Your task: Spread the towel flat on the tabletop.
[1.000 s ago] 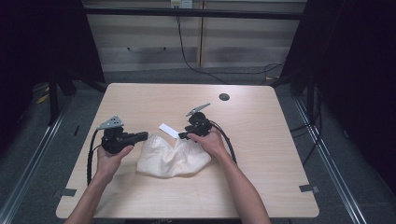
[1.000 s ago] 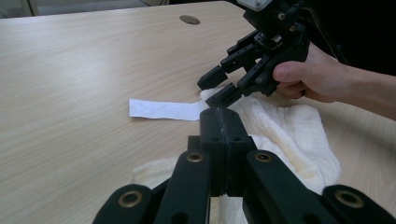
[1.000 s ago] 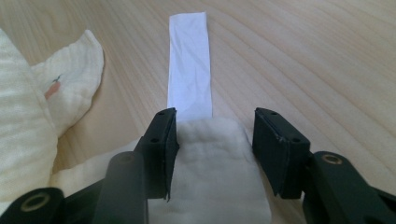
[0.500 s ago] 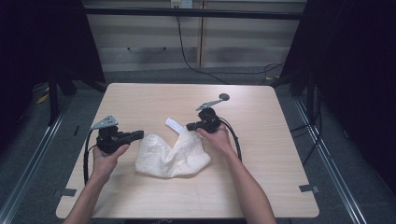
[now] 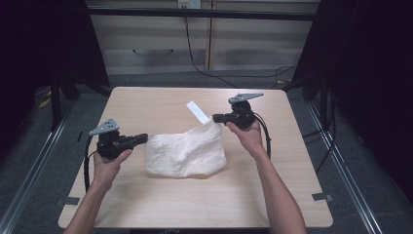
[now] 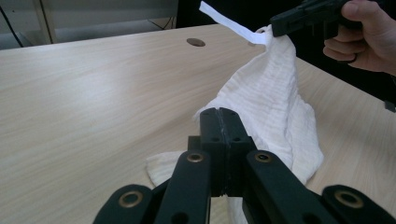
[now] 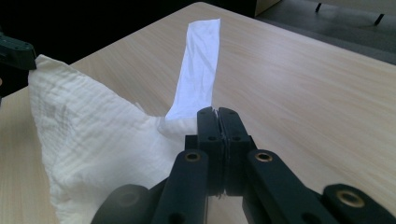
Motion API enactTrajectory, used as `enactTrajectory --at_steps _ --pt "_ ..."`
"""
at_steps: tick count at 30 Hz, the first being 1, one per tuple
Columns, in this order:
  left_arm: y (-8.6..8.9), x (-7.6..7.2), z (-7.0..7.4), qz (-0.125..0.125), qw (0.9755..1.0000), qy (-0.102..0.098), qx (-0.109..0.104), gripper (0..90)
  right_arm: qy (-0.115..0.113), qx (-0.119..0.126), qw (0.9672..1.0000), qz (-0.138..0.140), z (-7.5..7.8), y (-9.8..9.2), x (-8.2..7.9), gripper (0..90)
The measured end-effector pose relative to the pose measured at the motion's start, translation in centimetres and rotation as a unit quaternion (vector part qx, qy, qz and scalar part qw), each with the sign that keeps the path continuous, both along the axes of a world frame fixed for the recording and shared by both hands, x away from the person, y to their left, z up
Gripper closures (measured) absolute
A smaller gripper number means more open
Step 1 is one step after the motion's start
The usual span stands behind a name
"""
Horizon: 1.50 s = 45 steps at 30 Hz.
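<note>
Cloth (image 5: 187, 152) wider between grippers (underside hidden)

A light wooden desk (image 5: 160, 204) is standing on grey floor (image 5: 360, 161). Pale cabinet fronts (image 5: 160, 34) are running behind its far edge, with black cables (image 5: 195, 53) trailing down them. Darkness is flanking both sides, and metal rails (image 5: 34, 161) are lying along the floor.

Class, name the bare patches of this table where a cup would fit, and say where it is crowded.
Free: the table far strip beyond the label, and the near strip below the cloth. Crowded: the middle, where the left gripper and right gripper hold the cloth's corners.
</note>
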<state>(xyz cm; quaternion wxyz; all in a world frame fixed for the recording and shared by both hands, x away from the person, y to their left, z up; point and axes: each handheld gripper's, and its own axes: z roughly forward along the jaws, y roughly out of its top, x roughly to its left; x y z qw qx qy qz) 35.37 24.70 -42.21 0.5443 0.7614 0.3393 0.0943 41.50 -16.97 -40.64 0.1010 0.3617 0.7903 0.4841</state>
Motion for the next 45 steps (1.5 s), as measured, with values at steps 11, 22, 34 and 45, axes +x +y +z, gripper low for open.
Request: enactTrajectory --at_steps 11,22,34,45 --pt "-1.0 2.3 5.9 0.008 0.9988 -0.045 -0.019 90.0 -0.057 0.011 0.9979 -0.029 4.7 -2.1 -0.6 89.1" --pt "-2.2 5.5 10.5 0.036 0.9961 -0.075 -0.029 90.0 -0.093 0.04 0.9924 -0.07 9.6 -4.7 0.7 89.3" --pt "-2.4 3.0 7.5 0.002 0.9974 -0.069 -0.02 90.0 -0.086 0.023 0.9939 -0.065 8.4 -6.1 -2.3 89.3" --pt "-1.1 -0.8 2.8 -0.02 0.9987 -0.039 -0.026 90.0 -0.045 -0.004 0.9985 -0.031 2.3 -6.0 -7.7 89.3"
